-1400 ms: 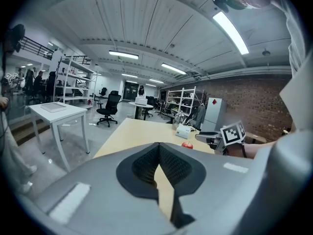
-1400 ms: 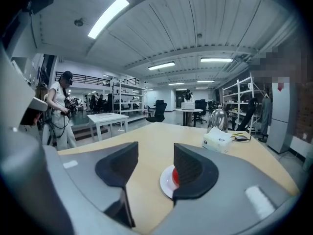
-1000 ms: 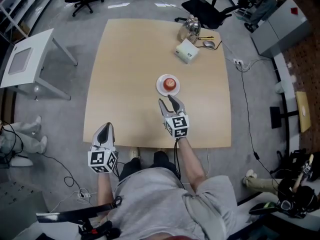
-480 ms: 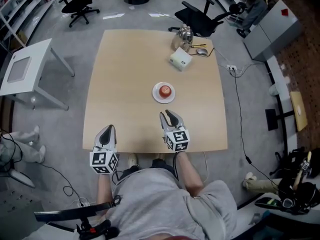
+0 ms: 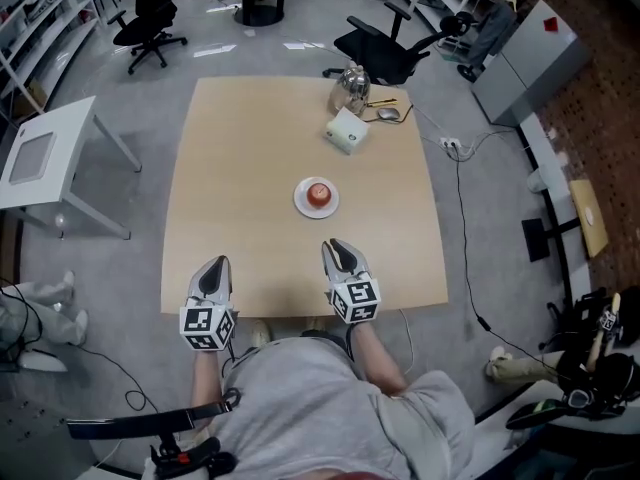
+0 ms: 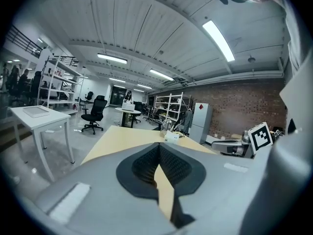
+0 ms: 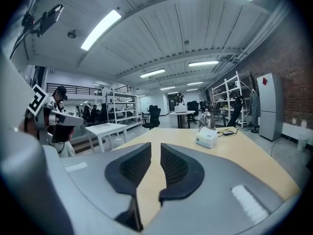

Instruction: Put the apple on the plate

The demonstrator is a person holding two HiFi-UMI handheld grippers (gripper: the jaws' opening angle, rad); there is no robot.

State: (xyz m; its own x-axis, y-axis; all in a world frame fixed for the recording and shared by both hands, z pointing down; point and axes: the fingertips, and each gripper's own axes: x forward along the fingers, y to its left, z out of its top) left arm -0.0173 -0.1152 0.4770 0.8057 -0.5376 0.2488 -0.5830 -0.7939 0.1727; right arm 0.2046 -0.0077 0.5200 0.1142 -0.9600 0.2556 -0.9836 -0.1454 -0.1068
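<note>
Already on the plate (image 5: pixel 300 205): apple (image 5: pixel 318 192), mid-tabletop (image 5: pixel 240 188), seen from the head view only. Right gripper (image 5: pixel 338 246), on the person's side of the plate, has just been closing to a slit, empty. Its view catches the white box (image 7: pixel 208 138) beyond the plate. Left gripper (image 5: pixel 213 265) clenched, empty.

1. Head view: from high above the person, facing steeply down. It is far enough off that the whole surface (image 5: pixel 250 168) sits mid-frame with floor (image 5: pixel 500 298) all round.
2. Left gripper view: low at the surface's near edge, facing almost level along its own fingers (image 6: pixel 142 166), which fill the lower frame close up.
3. Right gripper view: the same low, near-level look along its own fingers (image 7: pixel 131 169).
4. All three share the surface's far end with the box (image 5: pixel 346 130) and kettle (image 5: pixel 347 88): upper middle from the head, mid-frame in both gripper views.
</note>
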